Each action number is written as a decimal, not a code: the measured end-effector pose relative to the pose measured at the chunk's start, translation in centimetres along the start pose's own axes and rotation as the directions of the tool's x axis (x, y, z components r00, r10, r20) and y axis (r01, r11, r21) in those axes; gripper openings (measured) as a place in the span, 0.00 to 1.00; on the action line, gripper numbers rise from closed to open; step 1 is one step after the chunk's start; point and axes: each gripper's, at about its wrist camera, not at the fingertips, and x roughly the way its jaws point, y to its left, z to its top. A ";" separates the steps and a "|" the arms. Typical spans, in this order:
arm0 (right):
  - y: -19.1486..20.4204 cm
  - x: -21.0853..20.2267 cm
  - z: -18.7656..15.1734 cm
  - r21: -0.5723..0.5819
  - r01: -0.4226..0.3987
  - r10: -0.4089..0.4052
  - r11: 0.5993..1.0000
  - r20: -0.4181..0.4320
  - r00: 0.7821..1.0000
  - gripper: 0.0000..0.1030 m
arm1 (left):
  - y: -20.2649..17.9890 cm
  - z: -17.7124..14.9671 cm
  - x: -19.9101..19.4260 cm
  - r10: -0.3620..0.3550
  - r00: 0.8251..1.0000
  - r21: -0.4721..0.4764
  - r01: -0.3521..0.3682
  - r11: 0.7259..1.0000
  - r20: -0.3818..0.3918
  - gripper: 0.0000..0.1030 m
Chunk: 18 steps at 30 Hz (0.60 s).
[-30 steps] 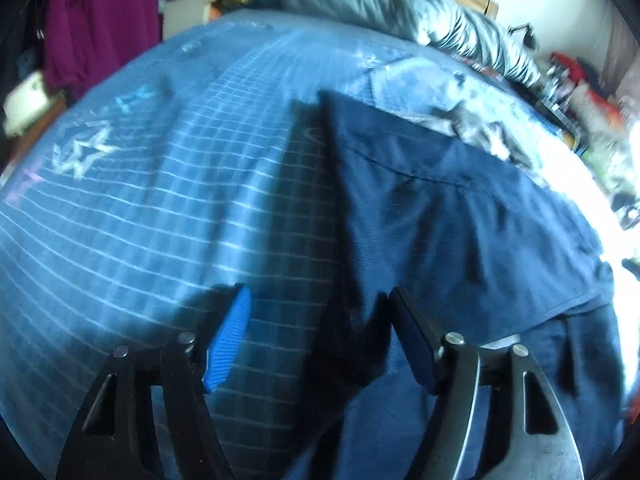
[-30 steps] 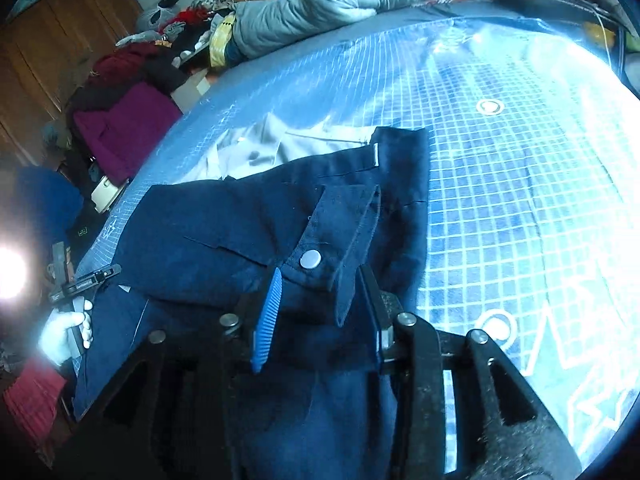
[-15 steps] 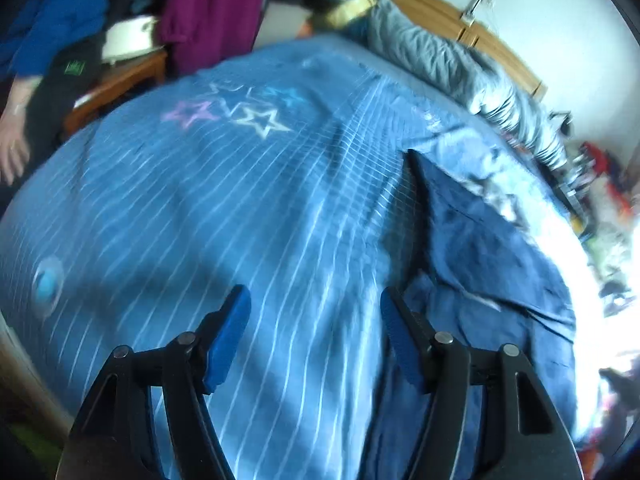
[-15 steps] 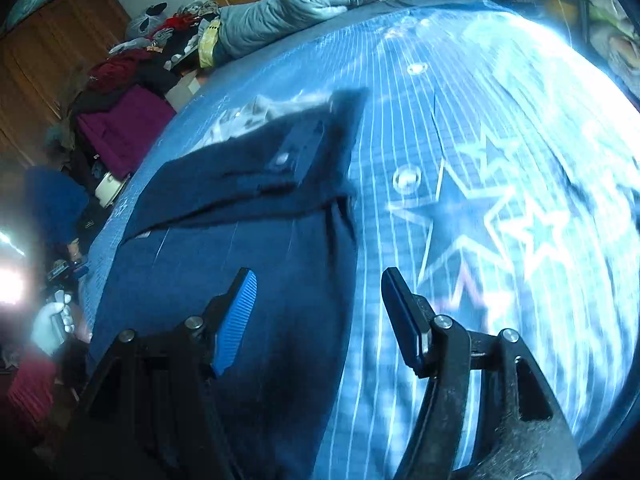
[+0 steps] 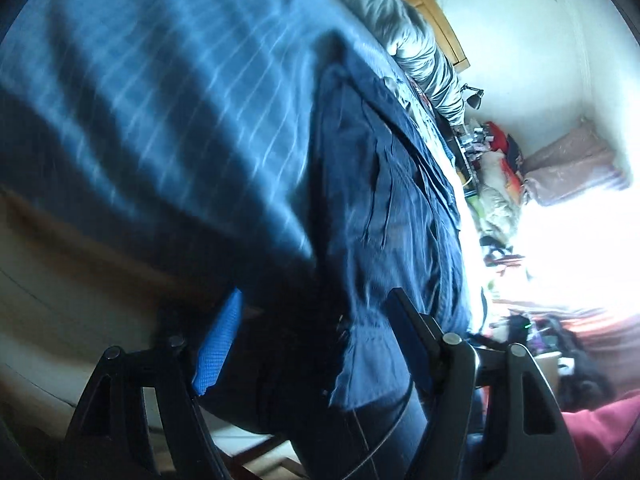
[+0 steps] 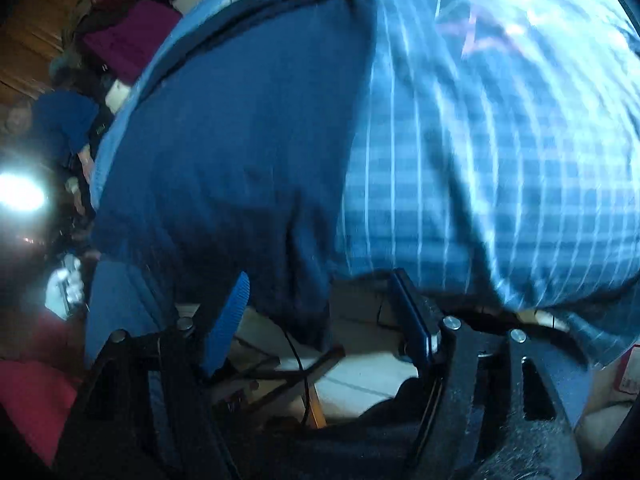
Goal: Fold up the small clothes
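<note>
Both your grippers are down at the near edge of the bed (image 5: 168,92), where a dark blue garment (image 5: 400,216) lies flat on the blue checked bedspread (image 6: 480,168) and hangs over the edge.

Your left gripper (image 5: 316,344) has its jaws spread wide, holding nothing; the garment's hanging hem sits between the two fingers, a raw corner of cloth just inside the right one. Your right gripper (image 6: 320,312) is also spread and empty, at the garment's other lower corner, where navy cloth meets the checked bedspread.

The step looks like taking hold of both hanging corners to fold them up over the garment. Push each gripper in until a good depth of cloth lies between the pads, and close on the garment alone, not the bedspread beneath. Lift both corners together so the fold line stays straight.

Around the garment: a grey duvet (image 5: 416,40) is heaped at the far end of the bed, past the garment. Beyond the bed's far side are piles of clothes, including a purple one (image 6: 132,40). Below the bed's edge, under your right gripper, a thin black cable (image 6: 300,364) and a wooden frame could snag you.
</note>
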 end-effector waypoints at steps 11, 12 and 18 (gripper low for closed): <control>0.6 3.8 -0.3 0.048 -0.119 0.123 0.992 -0.067 0.990 0.69 | 0.1 -0.5 1.2 0.001 0.997 0.015 0.000 1.000 -0.080 0.75; 0.7 4.0 -0.2 0.042 -0.120 0.123 0.992 -0.075 0.990 0.69 | 0.1 -0.6 1.2 0.002 0.997 0.016 0.000 1.000 -0.081 0.75; 1.0 4.2 0.0 0.028 -0.128 0.130 0.991 -0.087 0.988 0.69 | 0.2 -1.1 1.3 -0.017 0.995 0.029 0.020 0.999 -0.094 0.75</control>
